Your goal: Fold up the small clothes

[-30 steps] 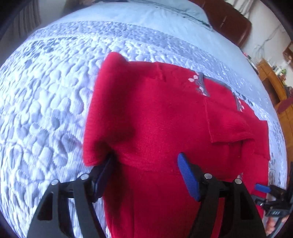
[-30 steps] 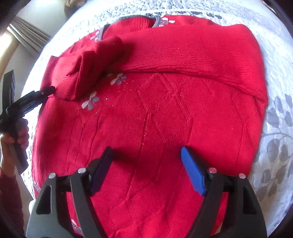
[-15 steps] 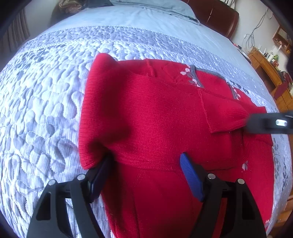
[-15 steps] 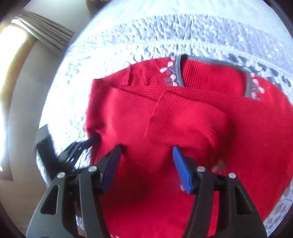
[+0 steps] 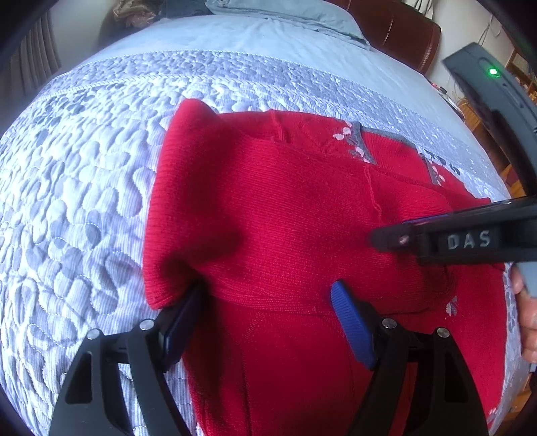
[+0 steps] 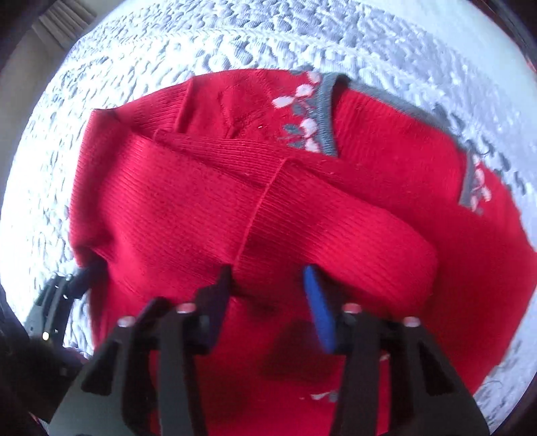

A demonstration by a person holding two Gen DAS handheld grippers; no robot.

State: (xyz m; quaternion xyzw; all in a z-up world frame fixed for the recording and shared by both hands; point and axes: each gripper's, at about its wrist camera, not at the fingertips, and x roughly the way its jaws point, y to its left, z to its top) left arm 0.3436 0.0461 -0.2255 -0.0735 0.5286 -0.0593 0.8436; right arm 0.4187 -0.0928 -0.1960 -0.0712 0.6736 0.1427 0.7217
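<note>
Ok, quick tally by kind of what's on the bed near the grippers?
Red sweater: 1
Grey quilted bedspread: 1
Pale blue pillow: 1
Grippers: 2, the left gripper and the right gripper
Total: 5

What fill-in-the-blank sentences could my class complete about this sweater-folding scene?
1. The sweater is ____ in colour.
2. Its neckline has a ____ trim.
3. It lies on a quilted ____.
4. The left gripper's jaws stand ____, while the right gripper's have just been closing around a sleeve.

Missing words: red; grey; bedspread; open
</note>
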